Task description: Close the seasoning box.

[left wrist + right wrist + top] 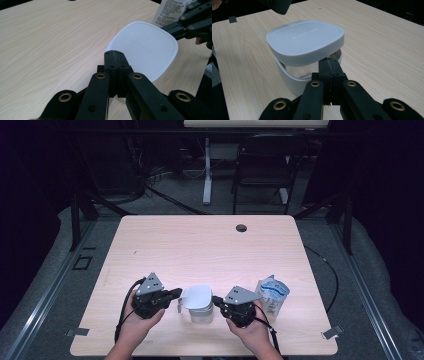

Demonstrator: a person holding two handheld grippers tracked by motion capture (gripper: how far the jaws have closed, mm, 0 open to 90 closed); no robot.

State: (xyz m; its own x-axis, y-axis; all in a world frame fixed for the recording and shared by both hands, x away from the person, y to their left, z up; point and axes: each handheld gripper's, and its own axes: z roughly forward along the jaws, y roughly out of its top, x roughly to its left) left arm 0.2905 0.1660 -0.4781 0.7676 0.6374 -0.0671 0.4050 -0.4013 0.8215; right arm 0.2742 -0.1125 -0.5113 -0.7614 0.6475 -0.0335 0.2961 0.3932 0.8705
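A white tub [201, 314] with a white rounded-square lid [196, 296] stands near the table's front edge, between my two grippers. The lid [304, 40] sits tilted and lifted off the tub's rim [289, 80]. My left gripper [114, 52] is shut, its tips touching the lid's edge [147, 50]; I cannot tell whether they pinch it. My right gripper [329, 61] is shut too, its tips at the tub's rim just under the lid. In the high view the left gripper [179, 293] comes from the left and the right gripper [215, 298] from the right.
A blue-and-white pouch [273, 292] stands upright just right of my right hand. A cable hole [241, 227] sits near the table's [200, 245] far edge. Beyond the table are a chair [262, 165] and a desk leg.
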